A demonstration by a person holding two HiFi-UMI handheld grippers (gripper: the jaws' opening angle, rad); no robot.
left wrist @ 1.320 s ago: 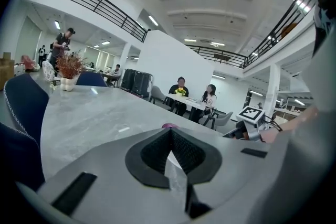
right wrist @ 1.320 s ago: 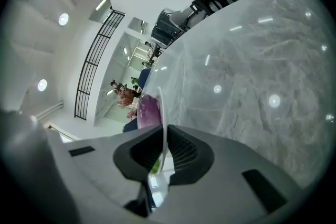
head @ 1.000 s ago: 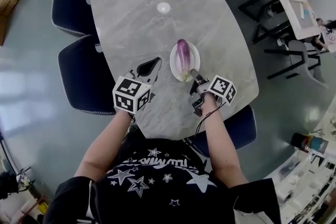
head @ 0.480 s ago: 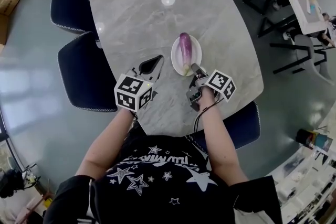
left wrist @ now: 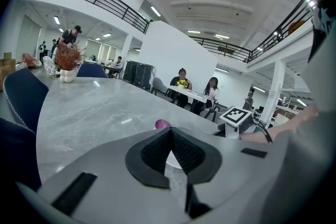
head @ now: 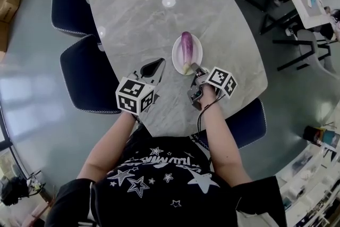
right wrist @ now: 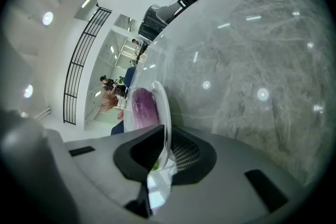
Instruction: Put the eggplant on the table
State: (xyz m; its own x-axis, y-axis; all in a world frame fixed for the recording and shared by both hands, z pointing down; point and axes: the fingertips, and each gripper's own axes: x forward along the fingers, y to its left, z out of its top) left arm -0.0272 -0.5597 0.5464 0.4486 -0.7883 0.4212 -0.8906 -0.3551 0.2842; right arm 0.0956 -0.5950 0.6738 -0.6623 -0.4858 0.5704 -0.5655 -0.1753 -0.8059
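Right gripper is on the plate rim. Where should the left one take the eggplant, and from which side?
Grip the eggplant across its purple middle, coming down from above on the left gripper's side. It lies lengthwise on the white plate, stem end toward the right gripper, which is clamped on the near rim. So its narrow width likely suits the jaws, and the middle is clear.

In the left gripper view, the left gripper [left wrist: 169, 130] hides most of the eggplant [left wrist: 162, 124]. Its plate [left wrist: 173, 160] is mostly hidden too.
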